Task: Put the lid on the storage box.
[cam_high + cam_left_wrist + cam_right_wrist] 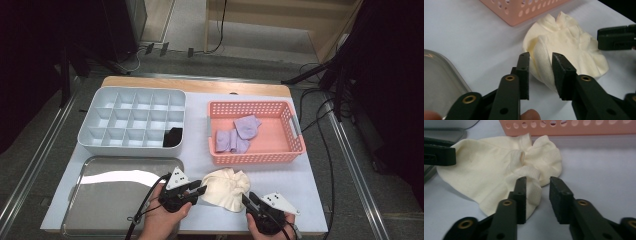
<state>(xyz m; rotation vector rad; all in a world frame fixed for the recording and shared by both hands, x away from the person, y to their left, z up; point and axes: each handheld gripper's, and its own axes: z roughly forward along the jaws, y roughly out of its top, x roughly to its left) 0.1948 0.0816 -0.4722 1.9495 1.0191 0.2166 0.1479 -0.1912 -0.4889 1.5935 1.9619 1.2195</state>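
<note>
- Cream sock bundle (227,188) lies on the white bench (280,175), just at 6 o'clock of the pink basket (255,155), between both grippers.
- Left gripper (198,190) sits at the bundle's 9 o'clock; jaws parted, a fold of cream cloth between them, pads not clearly pressing it.
- Right gripper (248,199) at the bundle's 5 o'clock; jaws released, a ribbed cuff just beside one pad, gap bare.
- Basket holds purple socks (239,135).
- Grey divider tray (131,122) at 11 o'clock holds a black item (173,136).
- Metal tray (115,192) at 9 o'clock.
</note>
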